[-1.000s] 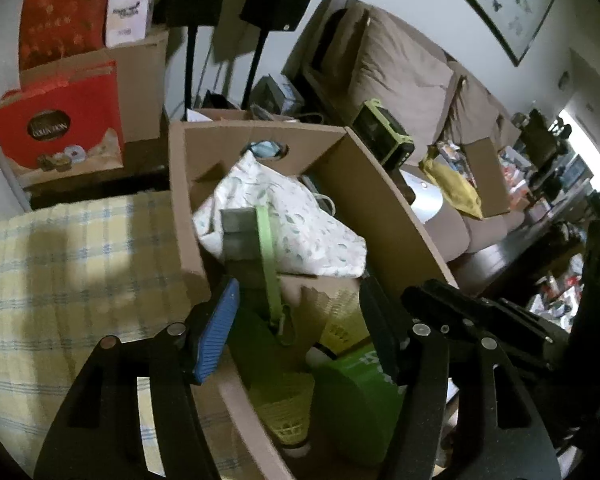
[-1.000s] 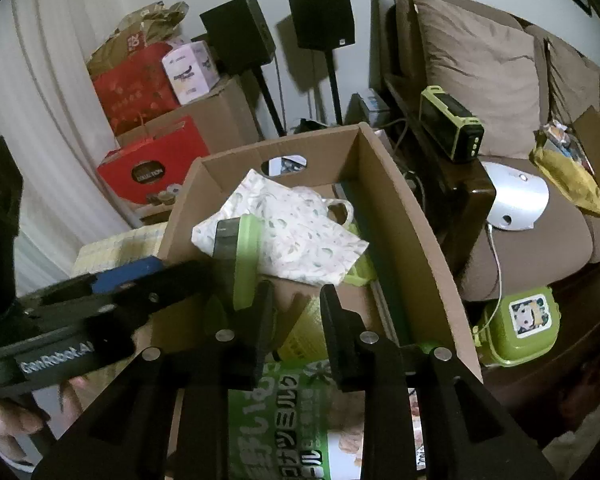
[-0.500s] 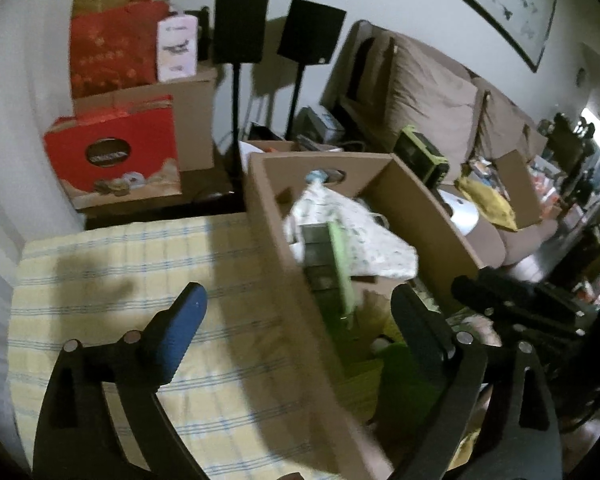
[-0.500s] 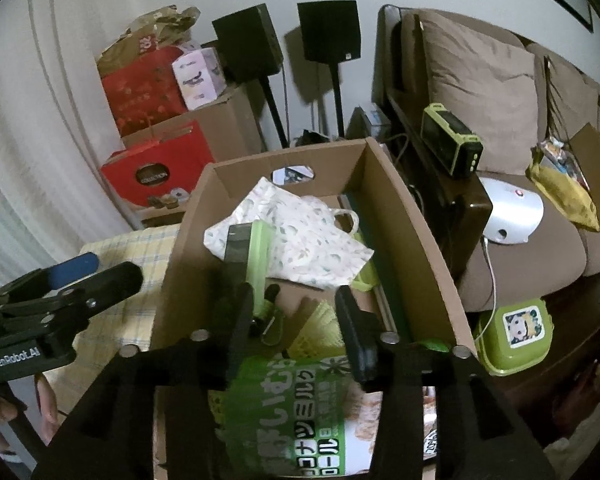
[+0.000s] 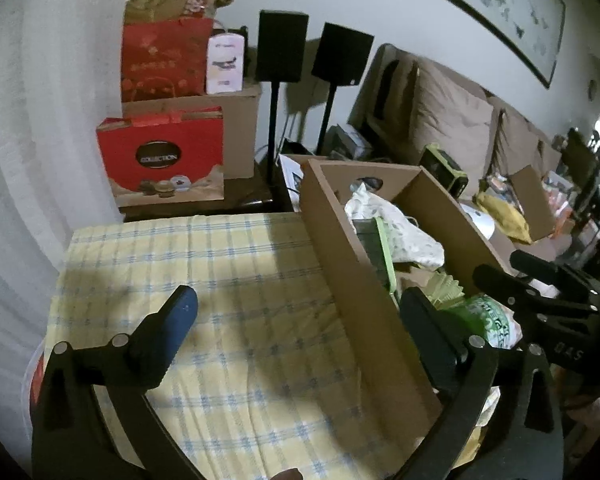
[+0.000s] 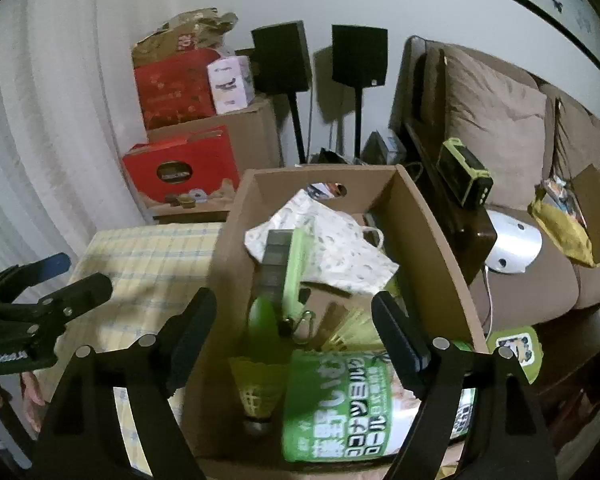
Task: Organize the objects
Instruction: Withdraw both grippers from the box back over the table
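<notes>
An open cardboard box [image 6: 432, 236] stands on the yellow checked tablecloth [image 5: 228, 288]. Inside lie a white patterned cloth pouch [image 6: 332, 244], a grey and green flat case [image 6: 286, 264] standing on edge, a yellow shuttlecock [image 6: 256, 396] and a green snack bag [image 6: 340, 404]. My right gripper [image 6: 296, 336] is open and empty, held above the near end of the box. My left gripper [image 5: 300, 320] is open and empty, with its fingers either side of the box's left wall [image 5: 352, 280], above the cloth. The left gripper also shows at the left of the right wrist view [image 6: 56, 280].
Red gift boxes [image 5: 160, 160] and cardboard cartons are stacked at the back left. Two black speakers [image 5: 312, 56] stand on poles behind the box. A brown sofa [image 6: 500, 128] with cushions and clutter fills the right. A green lunch box [image 6: 516, 350] sits right of the box.
Both grippers have opened wide and pulled back from the box. The left gripper has swung left from over the box contents to over the tablecloth. The green snack bag lies free in the box.
</notes>
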A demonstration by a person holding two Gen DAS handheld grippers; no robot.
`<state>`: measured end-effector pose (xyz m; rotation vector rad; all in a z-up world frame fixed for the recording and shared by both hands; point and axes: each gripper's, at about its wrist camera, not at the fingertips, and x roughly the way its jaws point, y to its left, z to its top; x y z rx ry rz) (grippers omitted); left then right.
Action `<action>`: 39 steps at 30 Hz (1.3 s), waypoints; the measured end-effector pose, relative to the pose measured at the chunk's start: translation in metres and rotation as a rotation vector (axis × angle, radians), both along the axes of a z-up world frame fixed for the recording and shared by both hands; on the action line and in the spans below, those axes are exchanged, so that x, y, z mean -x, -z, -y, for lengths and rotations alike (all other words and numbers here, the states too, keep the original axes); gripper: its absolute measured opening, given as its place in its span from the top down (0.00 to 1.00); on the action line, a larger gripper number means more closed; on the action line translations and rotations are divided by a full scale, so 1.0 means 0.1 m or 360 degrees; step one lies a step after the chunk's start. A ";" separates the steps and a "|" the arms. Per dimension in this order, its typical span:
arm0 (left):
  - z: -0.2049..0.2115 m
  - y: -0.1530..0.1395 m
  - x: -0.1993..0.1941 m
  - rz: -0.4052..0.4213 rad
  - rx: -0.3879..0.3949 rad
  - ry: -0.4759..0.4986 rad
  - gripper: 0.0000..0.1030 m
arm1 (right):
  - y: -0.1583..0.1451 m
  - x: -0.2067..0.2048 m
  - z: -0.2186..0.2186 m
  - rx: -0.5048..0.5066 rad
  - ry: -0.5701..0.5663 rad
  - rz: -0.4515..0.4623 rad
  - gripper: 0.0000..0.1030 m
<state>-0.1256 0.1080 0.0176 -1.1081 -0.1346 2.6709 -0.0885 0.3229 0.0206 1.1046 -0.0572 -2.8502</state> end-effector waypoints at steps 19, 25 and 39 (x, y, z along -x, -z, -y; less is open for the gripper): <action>0.48 0.06 -0.45 0.0004 -0.0017 -0.0189 0.00 | -0.04 -0.37 0.36 0.0020 -0.0032 -0.0076 0.00; 0.59 0.08 -0.64 0.0054 -0.0028 -0.0200 0.00 | -0.05 -0.54 0.42 0.0008 -0.0037 -0.0100 0.00; 0.66 -0.02 -1.15 -0.0008 -0.0019 -0.0212 0.00 | -0.09 -1.02 0.53 -0.0033 -0.0068 -0.0140 0.00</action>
